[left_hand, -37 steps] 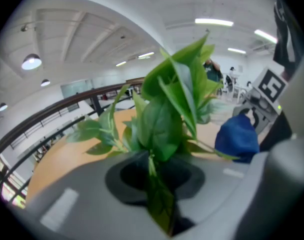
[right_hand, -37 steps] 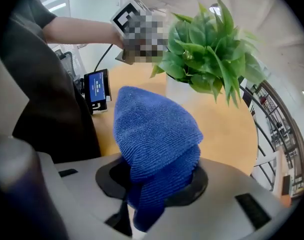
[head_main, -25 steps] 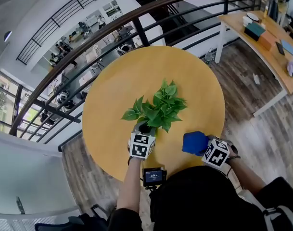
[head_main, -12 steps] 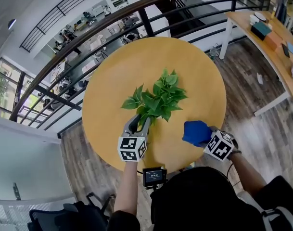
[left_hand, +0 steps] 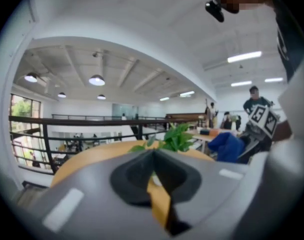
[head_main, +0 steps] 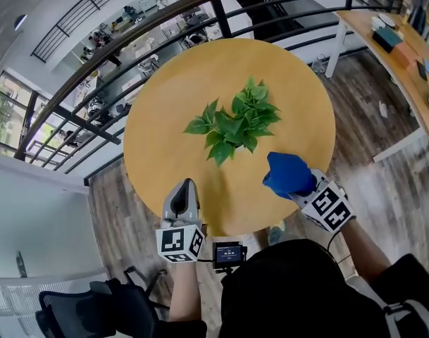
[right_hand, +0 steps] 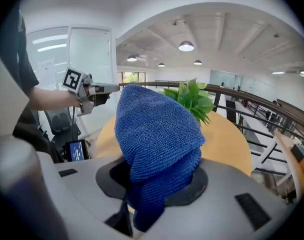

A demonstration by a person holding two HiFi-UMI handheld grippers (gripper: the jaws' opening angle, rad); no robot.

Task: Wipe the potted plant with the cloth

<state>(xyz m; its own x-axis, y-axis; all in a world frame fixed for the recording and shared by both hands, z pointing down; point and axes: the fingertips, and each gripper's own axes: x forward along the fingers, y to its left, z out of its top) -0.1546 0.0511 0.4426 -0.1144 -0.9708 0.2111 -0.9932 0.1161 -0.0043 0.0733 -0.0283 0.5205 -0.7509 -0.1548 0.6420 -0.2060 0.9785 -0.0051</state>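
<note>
Right gripper, jaws clamping the blue cloth, looks ready to reach the potted plant leaves; left gripper jaws have just closed empty.

You had a cloth of rough, looped blue terry (matt throughout). Your table showed a smooth, matt, wood-coloured top. The potted plant carried smooth, faintly glossy leaves. The floor showed grey wood-grain planks.

Head view looks down; gripper views share plant.
</note>
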